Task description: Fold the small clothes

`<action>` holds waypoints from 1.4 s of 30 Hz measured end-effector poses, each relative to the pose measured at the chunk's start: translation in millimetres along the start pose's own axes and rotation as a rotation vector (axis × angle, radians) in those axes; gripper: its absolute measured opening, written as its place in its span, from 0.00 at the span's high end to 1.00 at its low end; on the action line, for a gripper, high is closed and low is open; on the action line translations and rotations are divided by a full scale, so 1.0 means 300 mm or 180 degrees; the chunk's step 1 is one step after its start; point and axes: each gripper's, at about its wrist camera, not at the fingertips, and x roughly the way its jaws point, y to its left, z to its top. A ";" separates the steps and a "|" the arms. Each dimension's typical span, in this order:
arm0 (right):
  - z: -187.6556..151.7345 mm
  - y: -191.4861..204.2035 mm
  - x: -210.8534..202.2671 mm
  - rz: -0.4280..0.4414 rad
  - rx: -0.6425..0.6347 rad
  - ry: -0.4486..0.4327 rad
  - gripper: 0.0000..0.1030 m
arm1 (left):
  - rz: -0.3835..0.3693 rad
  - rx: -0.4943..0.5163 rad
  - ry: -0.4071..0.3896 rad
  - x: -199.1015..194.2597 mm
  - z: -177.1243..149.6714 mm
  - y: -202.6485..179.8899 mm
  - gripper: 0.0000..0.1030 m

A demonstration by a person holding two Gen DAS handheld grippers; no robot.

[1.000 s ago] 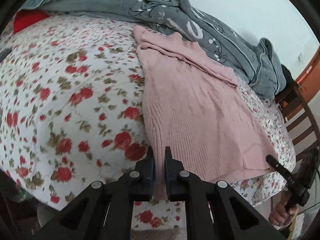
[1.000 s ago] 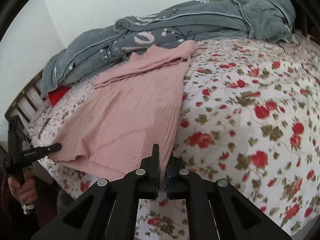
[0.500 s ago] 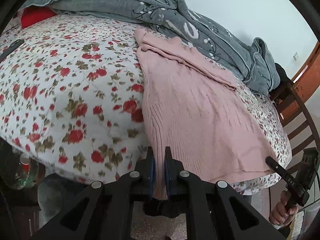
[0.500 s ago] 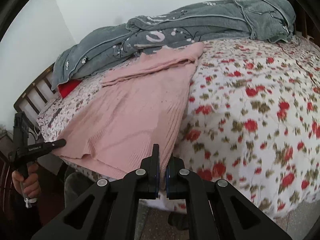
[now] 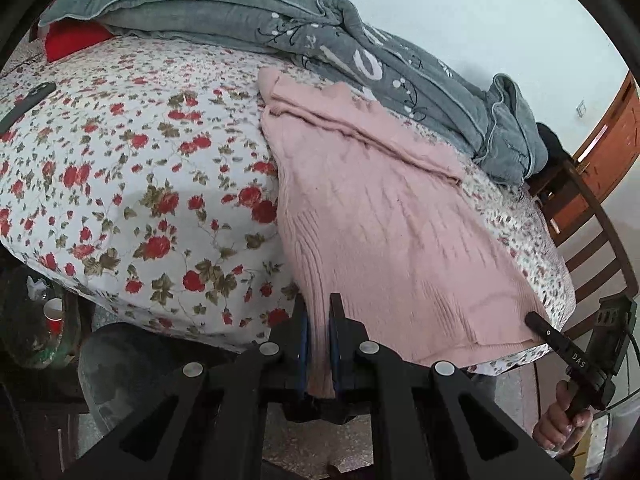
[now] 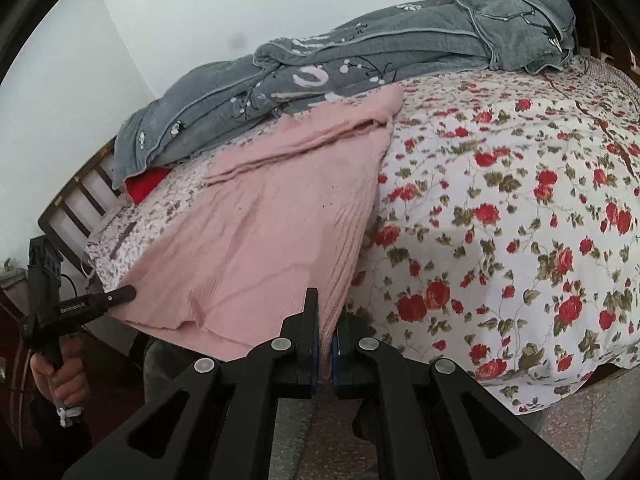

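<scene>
left wrist view:
left gripper (image 5: 318,320): both fingers pressed together on one hem corner of the pink sweater, fabric pinched between the blue pads.
pink sweater (image 5: 380,220): ribbed knit, spread lengthwise across the floral bedspread, its top end touching the grey quilt, its hem reaching past the bed edge.
right gripper (image 5: 534,320): seen at the far right, its tip at the other hem corner; whether the fingers are together cannot be told from here.
floral bedspread (image 5: 140,200): white with red roses, covering the bed.
grey quilt (image 5: 320,40): bunched along the far side by the wall.
red cup (image 5: 54,312): low at the left, beside the bed.

right wrist view:
right gripper (image 6: 326,320): fingers clamped on the sweater's hem corner, cloth caught between them.
pink sweater (image 6: 272,232): lying flat, hem nearest the camera.
left gripper (image 6: 126,292): tip touching the opposite hem corner, held in a hand (image 6: 60,376).
grey quilt (image 6: 360,64): heaped behind the sweater.
</scene>
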 end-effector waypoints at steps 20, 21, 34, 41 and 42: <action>0.246 0.053 -0.052 0.0194 0.0072 -0.0250 0.95 | -0.0239 -0.0076 -0.0229 -0.083 0.241 -0.041 0.91; 0.265 0.056 -0.047 0.0195 0.0065 -0.0260 0.95 | -0.0240 -0.0073 -0.0235 -0.082 0.254 -0.043 0.91; 0.565 0.052 0.113 0.0175 0.0092 -0.0299 0.95 | -0.0238 -0.0228 -0.0316 0.039 0.545 -0.068 0.91; 0.713 0.020 0.251 0.0102 0.0169 -0.0249 0.95 | -0.0092 -0.0138 -0.0294 0.187 0.706 -0.094 0.91; 0.733 0.014 0.280 0.0095 0.0176 -0.0231 0.95 | -0.0077 -0.0144 -0.0277 0.213 0.726 -0.090 0.91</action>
